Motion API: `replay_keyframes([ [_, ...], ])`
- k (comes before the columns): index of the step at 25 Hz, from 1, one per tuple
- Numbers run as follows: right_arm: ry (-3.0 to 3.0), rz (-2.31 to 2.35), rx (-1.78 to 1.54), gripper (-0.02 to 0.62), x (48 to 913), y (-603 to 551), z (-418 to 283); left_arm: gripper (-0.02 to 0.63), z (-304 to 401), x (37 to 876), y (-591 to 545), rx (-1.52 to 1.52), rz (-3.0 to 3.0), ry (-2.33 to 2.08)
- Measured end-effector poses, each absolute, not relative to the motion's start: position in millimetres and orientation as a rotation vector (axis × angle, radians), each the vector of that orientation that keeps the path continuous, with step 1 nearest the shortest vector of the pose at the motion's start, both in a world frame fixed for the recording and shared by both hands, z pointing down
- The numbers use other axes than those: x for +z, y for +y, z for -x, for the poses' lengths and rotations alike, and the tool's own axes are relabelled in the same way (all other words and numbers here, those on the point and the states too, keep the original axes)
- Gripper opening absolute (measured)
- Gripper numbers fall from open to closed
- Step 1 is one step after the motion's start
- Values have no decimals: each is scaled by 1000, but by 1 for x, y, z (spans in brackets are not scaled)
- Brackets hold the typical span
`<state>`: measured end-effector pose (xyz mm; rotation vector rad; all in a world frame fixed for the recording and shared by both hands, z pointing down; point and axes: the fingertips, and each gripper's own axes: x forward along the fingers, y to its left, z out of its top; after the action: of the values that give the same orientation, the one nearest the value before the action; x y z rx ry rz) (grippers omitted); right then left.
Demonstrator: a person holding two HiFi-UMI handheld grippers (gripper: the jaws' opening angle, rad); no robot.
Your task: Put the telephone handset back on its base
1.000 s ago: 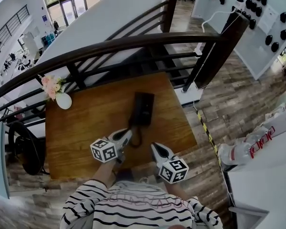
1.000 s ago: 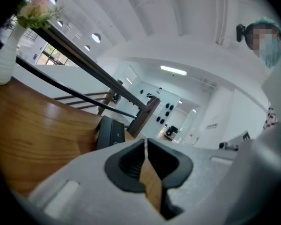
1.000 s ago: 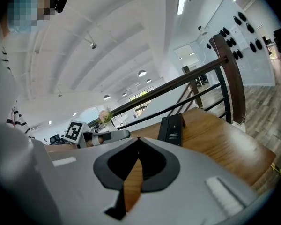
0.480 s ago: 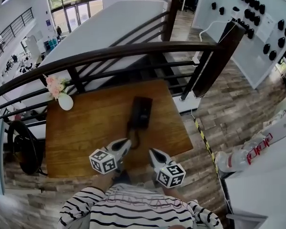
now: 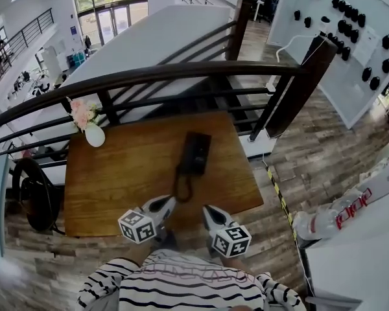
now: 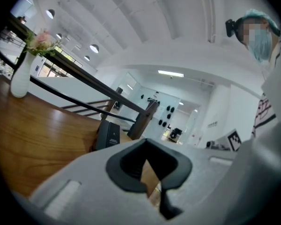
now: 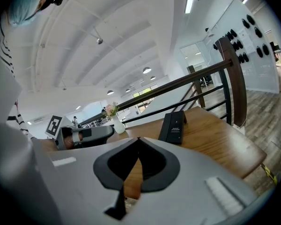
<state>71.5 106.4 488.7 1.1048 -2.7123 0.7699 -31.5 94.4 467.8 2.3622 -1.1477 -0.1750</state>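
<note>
The left gripper [image 5: 165,203] and right gripper [image 5: 209,210] hover at the wooden table's [image 5: 117,173] near edge, each with jaws pressed together, empty. At twelve o'clock, mid-table, lies the black telephone [image 5: 196,153], cord trailing nearward. A flower vase [image 5: 94,135] stands at ten o'clock.

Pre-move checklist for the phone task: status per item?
1. Left hand-held gripper shut, empty: ok.
2. Right hand-held gripper shut, empty: ok.
3. Telephone lying on the table: ok.
4. Handset fully seated on its base: cannot tell, too small to see.
5. Cord on the table, in neither gripper: ok.
6. Vase upright, well away from the telephone: ok.
</note>
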Motion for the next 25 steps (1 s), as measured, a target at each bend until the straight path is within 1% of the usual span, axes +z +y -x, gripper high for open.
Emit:
replay_keyframes([
  [25,-2635,-1136,741,0,499,106,-72,2,47,465,108,-156,-2324,-1162],
])
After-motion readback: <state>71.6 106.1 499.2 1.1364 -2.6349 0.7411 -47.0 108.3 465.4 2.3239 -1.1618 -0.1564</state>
